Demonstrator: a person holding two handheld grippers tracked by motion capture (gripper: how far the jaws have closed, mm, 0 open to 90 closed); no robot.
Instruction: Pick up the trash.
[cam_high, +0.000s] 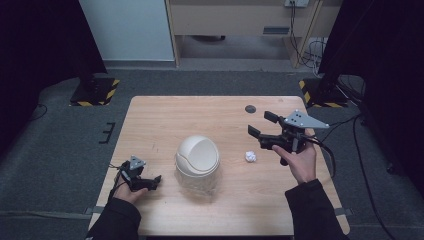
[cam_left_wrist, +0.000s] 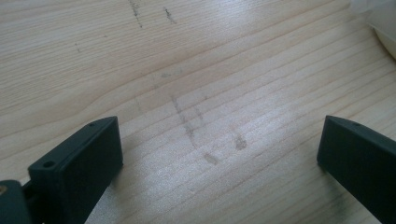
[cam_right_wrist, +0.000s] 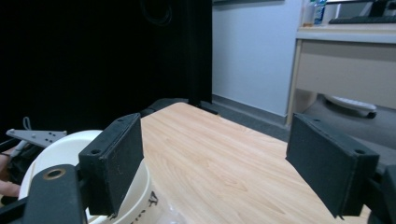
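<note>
2 tools in play, both w/ jaws spread wide & nothing between them. Right tool (cam_high: 264, 128) hangs above the desk (cam_high: 160, 115) on its right side, up off the surface; left tool (cam_high: 148, 181) sits low near the front-left corner, just beside the bin.

Work in hand looks like: crumpled paper ball (cam_high: 250, 156) goes into the small swing-lid bin (cam_high: 197, 161). Ball lies on the desk btwn bin & right hand, near the right tool but below & a bit toward the person from its jaws, not touching it. Bin stands mid-desk, upright, cream dome lid (cam_right_wrist: 70, 154) on a clear body.

Doing it well, imo:
- Right tool needs to tilt down & pull back a bit so the ball sits centred btwn the jaws before closing; right gripper view now looks out over the desk, not at the ball.
- Squeeze lightly, paper is soft & could squirt out sideways.
- Left tool is well placed to steady the bin; bin looks light, so a push on the flap may tip it.
- Push ball thru the flap, then let go.
</note>
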